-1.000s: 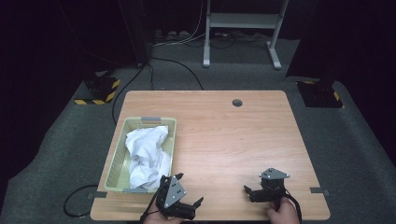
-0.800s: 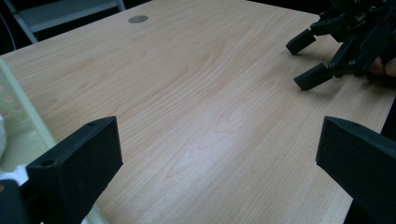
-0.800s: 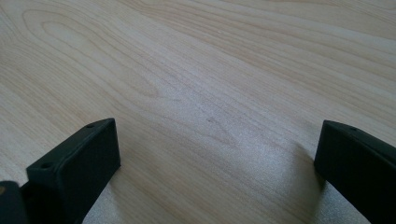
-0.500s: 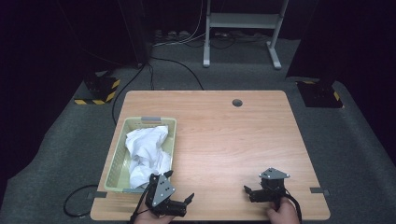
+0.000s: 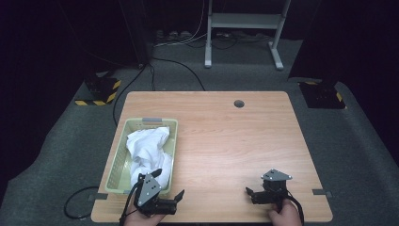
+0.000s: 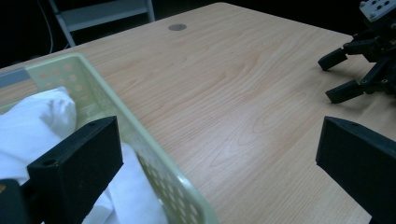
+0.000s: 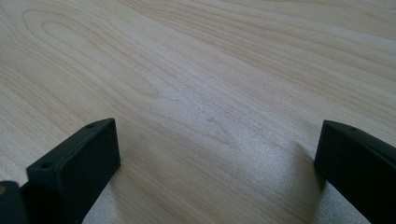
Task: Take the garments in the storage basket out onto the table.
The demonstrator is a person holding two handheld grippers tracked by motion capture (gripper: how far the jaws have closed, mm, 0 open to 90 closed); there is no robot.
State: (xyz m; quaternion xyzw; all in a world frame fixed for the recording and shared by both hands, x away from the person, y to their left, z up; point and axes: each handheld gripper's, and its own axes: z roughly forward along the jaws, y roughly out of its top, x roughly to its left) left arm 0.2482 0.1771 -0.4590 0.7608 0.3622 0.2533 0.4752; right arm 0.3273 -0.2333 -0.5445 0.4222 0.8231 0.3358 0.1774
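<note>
High view: white cloth [image 5: 147,149] heaped in green basket [image 5: 118,162] at table's [image 5: 226,136] left; left gripper [image 6: 219,154] spread wide, straddling the basket's rim, right gripper [image 7: 217,154] agape over bare wood; no writing legible.

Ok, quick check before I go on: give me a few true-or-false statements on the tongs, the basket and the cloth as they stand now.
1. The left tongs are open. True.
2. The white cloth lies bare on the table. False: it sits inside the green basket.
3. The right tongs grip the cloth. False: they are open over bare wood, apart from it.
4. The basket sits on the table's left side. True.
5. The left tongs are shut on the basket rim. False: they are open, one jaw over the cloth.
</note>
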